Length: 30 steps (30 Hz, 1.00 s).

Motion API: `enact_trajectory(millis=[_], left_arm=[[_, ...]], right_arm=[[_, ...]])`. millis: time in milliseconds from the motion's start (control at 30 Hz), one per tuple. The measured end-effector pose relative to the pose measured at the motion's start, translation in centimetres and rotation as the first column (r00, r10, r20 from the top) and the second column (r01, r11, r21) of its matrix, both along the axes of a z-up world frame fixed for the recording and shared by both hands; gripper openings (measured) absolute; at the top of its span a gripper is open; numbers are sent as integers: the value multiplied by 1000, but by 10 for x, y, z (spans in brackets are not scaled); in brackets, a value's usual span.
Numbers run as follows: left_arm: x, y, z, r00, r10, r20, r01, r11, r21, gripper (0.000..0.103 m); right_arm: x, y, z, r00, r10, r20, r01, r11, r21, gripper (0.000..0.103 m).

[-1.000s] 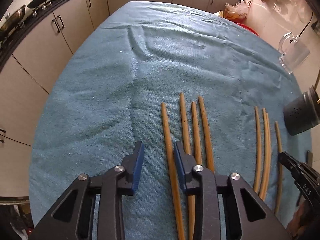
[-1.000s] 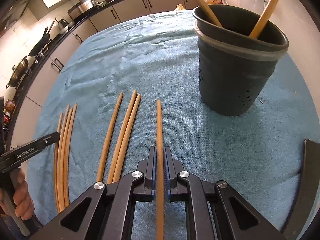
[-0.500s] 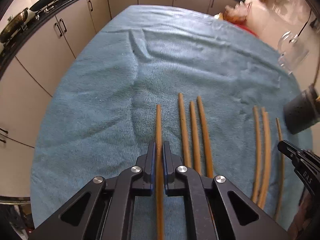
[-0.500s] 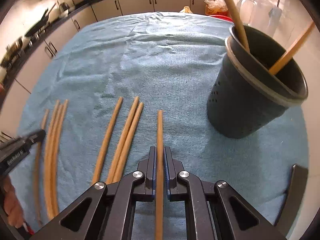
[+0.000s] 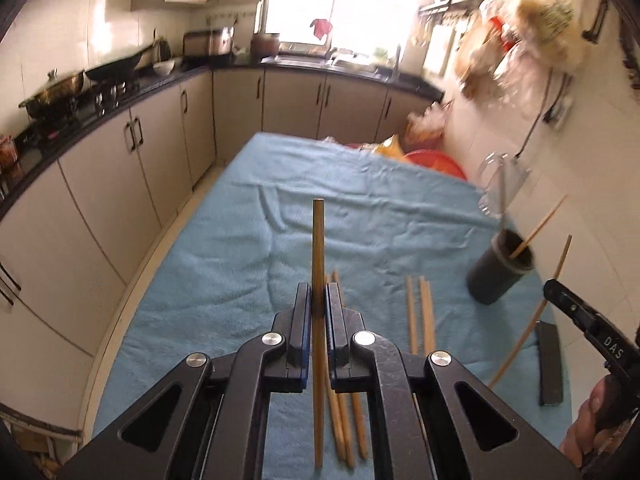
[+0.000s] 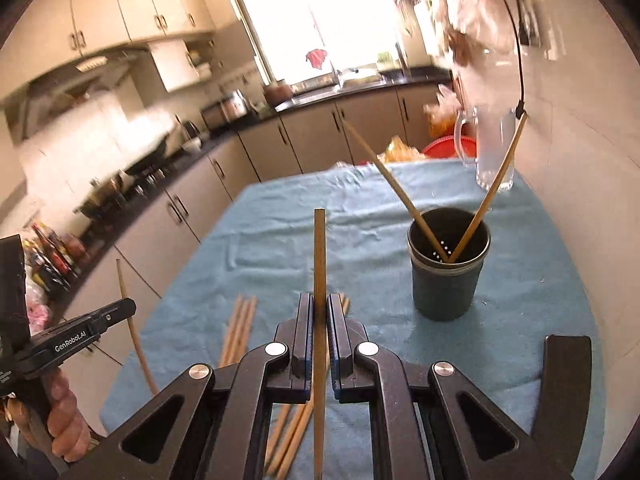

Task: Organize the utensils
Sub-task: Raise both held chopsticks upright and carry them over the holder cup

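1. The worktop (image 6: 540,320) is covered by a blue towel (image 5: 248,264), and everything the task concerns sits on it. A clear glass mug (image 6: 490,148) stands at the far right, beyond the holder, and takes no part so far.

2. The dark utensil holder (image 6: 446,268) stands upright on the right side of the towel. Two chopsticks (image 6: 394,184) already lean in it, crossing at the bottom. That is the finished part of the job as far as can be seen.

3. The loose chopsticks (image 5: 420,312) lying flat on the towel are what is left: one group of about three just under the left tool, and at least two more between that group and the holder. An exact count is hard, since the tools hide their near ends.

4. The left tool (image 5: 319,300) is clamped on one chopstick (image 5: 319,240), held clear of the towel and pointing forward.

5. The right tool (image 6: 320,312) is likewise clamped on its own chopstick (image 6: 319,256), lifted off the towel, with the holder just to the right and ahead.

6. My judgement: the task is under halfway. Two sticks are stowed, two are in the air waiting to be dropped in the holder, and roughly five stay on the towel.
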State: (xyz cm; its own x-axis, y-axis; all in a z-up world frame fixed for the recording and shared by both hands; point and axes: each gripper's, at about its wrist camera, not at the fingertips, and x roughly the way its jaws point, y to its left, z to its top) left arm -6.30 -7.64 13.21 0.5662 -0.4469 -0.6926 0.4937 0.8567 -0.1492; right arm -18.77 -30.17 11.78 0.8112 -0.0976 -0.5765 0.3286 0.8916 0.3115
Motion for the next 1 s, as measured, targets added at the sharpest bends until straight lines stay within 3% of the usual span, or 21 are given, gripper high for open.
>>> enact_trajectory(millis=[200, 1000], left_arm=[[-18, 3, 21, 999, -25, 40, 26, 999, -29, 6], [-30, -11, 43, 993, -90, 71, 94, 994, -47, 6]], right_arm=[[-20, 3, 10, 997, -2, 75, 0, 1000, 31, 7], [-50, -21, 27, 986, -78, 149, 64, 993, 95, 7]])
